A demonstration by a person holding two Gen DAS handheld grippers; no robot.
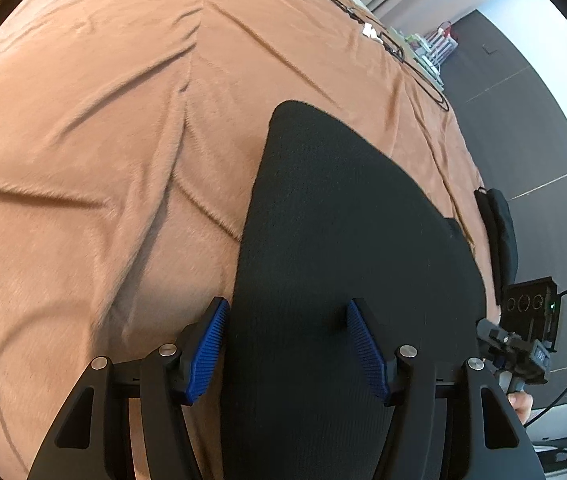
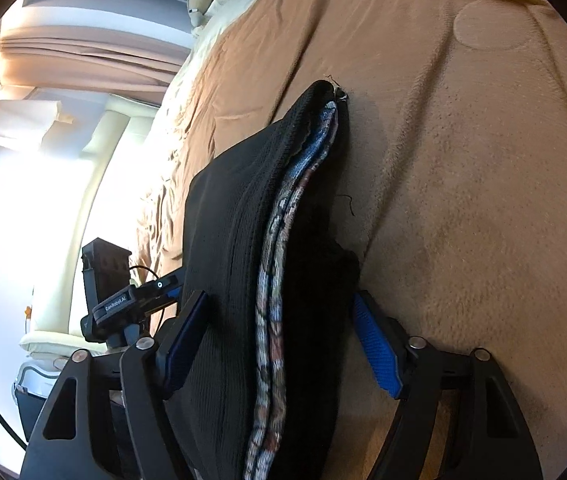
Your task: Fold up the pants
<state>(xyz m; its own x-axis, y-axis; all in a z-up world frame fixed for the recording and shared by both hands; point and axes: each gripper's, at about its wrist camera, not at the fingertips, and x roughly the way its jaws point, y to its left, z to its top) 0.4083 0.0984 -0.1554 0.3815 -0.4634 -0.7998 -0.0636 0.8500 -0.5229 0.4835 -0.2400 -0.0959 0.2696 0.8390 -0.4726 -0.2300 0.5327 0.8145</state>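
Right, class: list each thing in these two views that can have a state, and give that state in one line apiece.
Black pants: folded into a thick stack, patterned inner layers showing along one edge, lying on the blanket.
Brown blanket: spread over the bed, creased.
Left gripper: jaws apart, straddling the pants' near end; contact unclear.
Right gripper: jaws apart around the stack's edge; grip unclear.
Curtains: drawn aside, bright daylight below them.

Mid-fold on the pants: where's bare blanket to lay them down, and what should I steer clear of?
Most room: the wrinkled brown blanket left of the black pants in the left wrist view. The blanket is also bare on the right of the right wrist view. Crowded: the far edge with the black cable and small items.
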